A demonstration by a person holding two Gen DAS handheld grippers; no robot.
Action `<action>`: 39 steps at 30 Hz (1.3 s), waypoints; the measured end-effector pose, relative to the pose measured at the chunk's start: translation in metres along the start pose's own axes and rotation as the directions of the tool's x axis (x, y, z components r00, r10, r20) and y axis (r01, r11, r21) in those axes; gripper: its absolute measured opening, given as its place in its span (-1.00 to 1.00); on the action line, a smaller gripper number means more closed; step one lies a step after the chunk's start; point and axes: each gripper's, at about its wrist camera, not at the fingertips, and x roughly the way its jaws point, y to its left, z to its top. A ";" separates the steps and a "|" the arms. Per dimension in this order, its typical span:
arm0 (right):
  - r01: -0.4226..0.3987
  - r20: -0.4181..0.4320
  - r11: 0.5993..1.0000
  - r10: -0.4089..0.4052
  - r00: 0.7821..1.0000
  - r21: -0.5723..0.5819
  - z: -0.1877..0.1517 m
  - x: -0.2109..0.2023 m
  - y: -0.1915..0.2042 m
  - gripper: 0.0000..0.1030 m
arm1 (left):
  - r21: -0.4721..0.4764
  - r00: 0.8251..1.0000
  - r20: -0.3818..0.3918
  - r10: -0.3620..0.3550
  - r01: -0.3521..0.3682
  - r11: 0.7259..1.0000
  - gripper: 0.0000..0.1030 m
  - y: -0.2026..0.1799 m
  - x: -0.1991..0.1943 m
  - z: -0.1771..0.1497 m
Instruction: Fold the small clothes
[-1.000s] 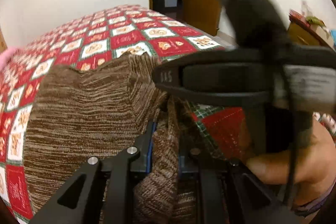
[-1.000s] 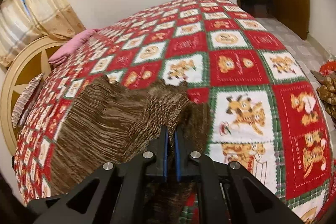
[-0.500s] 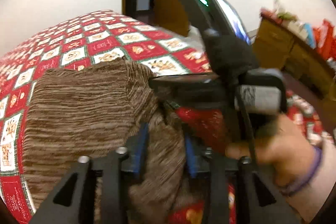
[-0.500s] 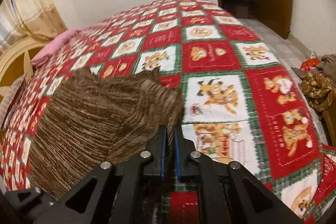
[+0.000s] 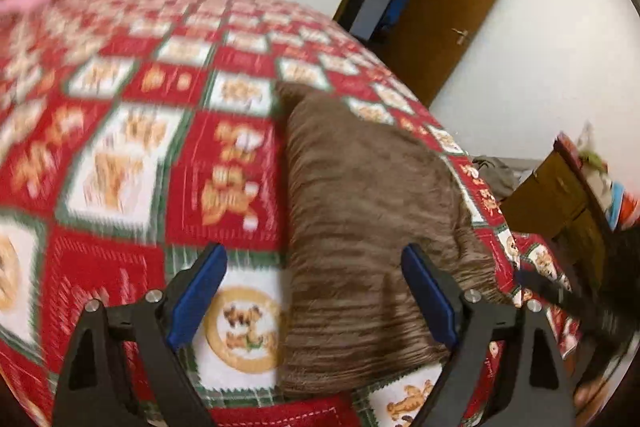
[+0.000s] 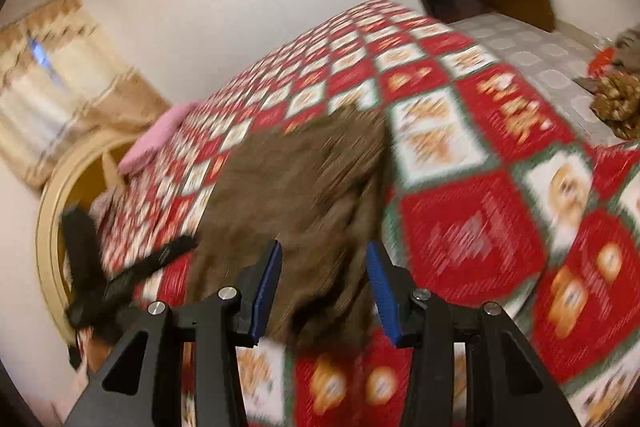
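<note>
Brown striped knit garment (image 5: 360, 219), folded into a long rectangle, flat on bedspread (image 5: 132, 147)

I see my right gripper (image 6: 324, 291) spread apart above the brown knit sweater (image 6: 304, 195) lying on the red patchwork bedspread (image 6: 472, 227).

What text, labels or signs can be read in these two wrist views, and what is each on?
None can be read.
Door: a red sign, too blurred to make out.
Red squares of the bedspread: faint pale lettering, too blurred to read in either view.
Brown knit garment, left gripper and right gripper: no label or marking visible.
</note>
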 end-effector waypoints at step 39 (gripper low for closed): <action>-0.107 -0.188 0.972 0.068 0.980 -0.208 0.042 0.168 0.101 -0.71 | 0.020 0.987 -0.010 0.162 -0.162 0.987 0.14 0.032 -0.008 0.038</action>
